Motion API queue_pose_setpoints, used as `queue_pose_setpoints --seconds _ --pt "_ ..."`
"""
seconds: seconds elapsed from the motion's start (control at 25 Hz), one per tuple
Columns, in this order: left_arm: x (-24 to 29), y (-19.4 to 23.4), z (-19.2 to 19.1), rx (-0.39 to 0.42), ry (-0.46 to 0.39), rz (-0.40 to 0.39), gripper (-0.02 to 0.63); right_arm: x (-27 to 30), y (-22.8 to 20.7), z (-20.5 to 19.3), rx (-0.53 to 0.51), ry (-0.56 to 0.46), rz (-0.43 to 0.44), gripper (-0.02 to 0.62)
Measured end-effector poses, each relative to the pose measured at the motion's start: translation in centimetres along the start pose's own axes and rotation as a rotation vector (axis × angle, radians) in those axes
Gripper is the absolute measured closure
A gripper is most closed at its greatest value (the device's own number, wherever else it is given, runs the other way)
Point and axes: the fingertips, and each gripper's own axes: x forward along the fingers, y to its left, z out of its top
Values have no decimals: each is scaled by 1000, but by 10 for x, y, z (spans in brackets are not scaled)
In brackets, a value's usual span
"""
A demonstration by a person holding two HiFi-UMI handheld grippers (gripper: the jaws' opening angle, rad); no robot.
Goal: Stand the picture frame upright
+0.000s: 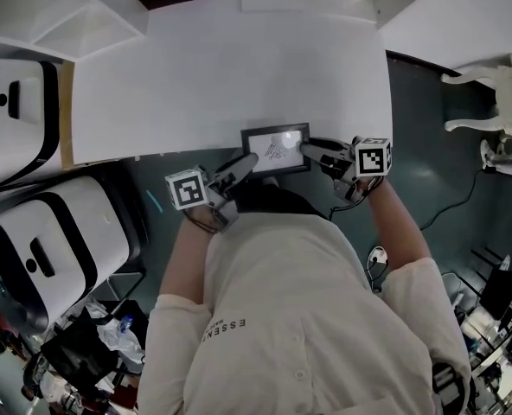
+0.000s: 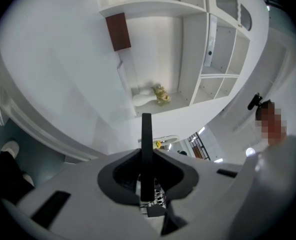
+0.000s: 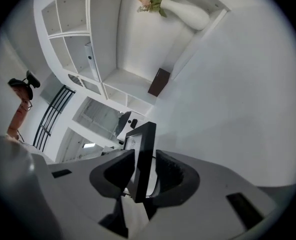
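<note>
left gripper (image 1: 243, 164) clamps the picture frame (image 1: 276, 150), right gripper (image 1: 310, 150) gapes around it; shirt print (image 1: 226, 328) reads "essen".

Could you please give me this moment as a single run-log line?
picture frame: at near edge of white table | left gripper: shut on its left edge | right gripper: open, right edge between jaws

Head camera looks steeply down on the table (image 1: 230, 76); each gripper camera looks closely along its own jaws. All 3 views share the picture frame (image 1: 278, 148).
</note>
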Motion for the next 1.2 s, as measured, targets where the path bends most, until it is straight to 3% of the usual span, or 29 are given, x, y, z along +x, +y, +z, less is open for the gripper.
queue_pose_setpoints --seconds 0.04,0.08,0.28,0.48,0.88,1.2 --pt "-2 0 0 13 1 10 537 2 2 -1 -5 15 16 487" --pt "-5 -1 1 25 0 17 537 4 5 -1 -8 24 33 497" --pt "-15 -8 4 74 -2 49 537 10 21 6 0 46 103 509" --pt "-29 -9 18 180 36 104 535 24 34 12 -55 90 96 511" --pt "-78 17 123 294 24 146 533 120 47 65 -157 80 -35 511" --pt "-128 18 216 374 95 139 532 210 69 114 -223 35 -73 510"
